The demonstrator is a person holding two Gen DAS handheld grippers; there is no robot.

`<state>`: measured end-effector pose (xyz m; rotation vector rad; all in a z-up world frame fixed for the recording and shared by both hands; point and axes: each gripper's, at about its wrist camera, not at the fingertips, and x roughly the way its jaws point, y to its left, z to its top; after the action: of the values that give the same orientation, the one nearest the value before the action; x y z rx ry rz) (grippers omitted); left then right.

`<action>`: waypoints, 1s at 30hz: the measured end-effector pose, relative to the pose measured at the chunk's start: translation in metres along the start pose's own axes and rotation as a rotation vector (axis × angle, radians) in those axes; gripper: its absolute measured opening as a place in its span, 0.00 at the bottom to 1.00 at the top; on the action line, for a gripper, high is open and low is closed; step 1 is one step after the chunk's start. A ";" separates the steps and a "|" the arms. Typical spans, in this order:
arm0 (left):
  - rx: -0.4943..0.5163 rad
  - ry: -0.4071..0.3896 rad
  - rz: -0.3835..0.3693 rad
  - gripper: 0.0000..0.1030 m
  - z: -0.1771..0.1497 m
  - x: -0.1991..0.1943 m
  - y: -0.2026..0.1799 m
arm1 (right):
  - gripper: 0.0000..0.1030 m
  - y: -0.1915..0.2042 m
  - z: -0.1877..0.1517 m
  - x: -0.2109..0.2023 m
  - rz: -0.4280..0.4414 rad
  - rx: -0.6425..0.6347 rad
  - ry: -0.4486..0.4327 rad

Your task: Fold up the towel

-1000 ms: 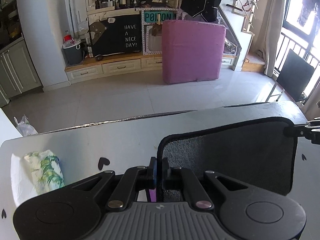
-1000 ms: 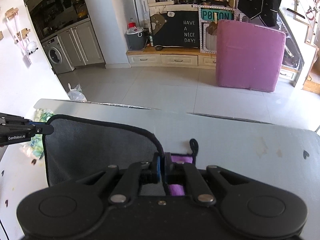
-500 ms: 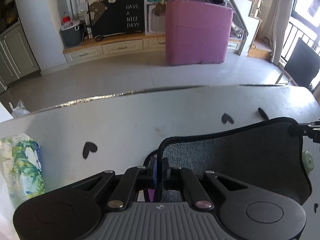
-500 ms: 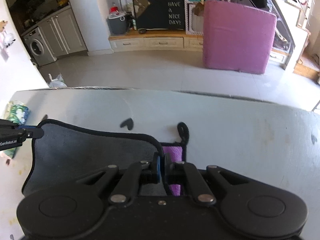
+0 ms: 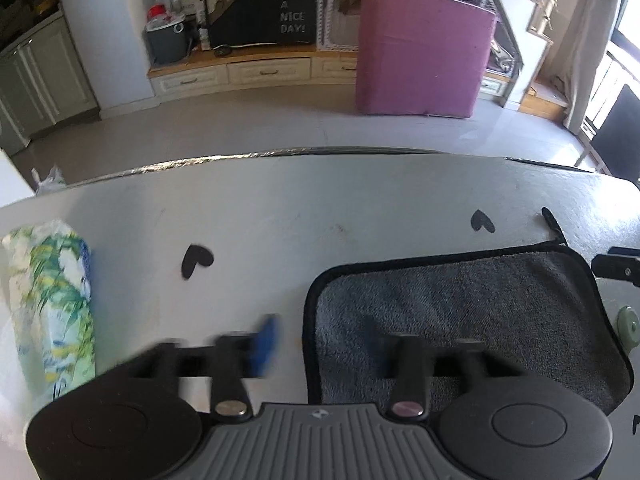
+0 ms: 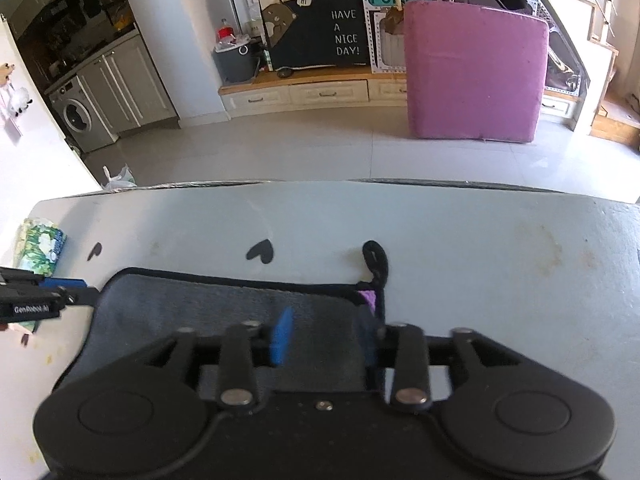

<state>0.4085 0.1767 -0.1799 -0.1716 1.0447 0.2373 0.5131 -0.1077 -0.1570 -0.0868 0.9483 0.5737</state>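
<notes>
Both grippers are now releasing: the left gripper (image 5: 318, 346) and right gripper (image 6: 324, 338), clamped earlier, are holding fingers spread over the gray towel (image 5: 460, 320), now lying folded on the bench (image 5: 320, 200).

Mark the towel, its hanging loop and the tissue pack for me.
towel (image 5: 460, 312), left wrist view, on the grey pile in the middle.
loop (image 6: 375, 258), right wrist view, on the black strap at the towel's far corner.
tissue pack (image 5: 52, 304), left wrist view, on its printed wrapper.
</notes>
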 end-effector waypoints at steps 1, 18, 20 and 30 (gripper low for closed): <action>-0.003 -0.007 0.011 0.77 -0.002 -0.003 0.000 | 0.52 0.002 -0.001 -0.001 -0.003 -0.001 -0.001; -0.017 -0.003 -0.041 1.00 -0.023 -0.048 -0.007 | 1.00 0.023 -0.025 -0.039 -0.030 -0.029 -0.041; -0.020 -0.009 -0.042 1.00 -0.027 -0.055 -0.008 | 1.00 0.024 -0.026 -0.046 -0.025 -0.021 -0.044; -0.033 -0.072 -0.060 1.00 -0.036 -0.105 -0.015 | 1.00 0.029 -0.034 -0.086 -0.033 0.011 -0.080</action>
<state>0.3318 0.1416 -0.1058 -0.2219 0.9633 0.2051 0.4350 -0.1306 -0.1040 -0.0690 0.8707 0.5379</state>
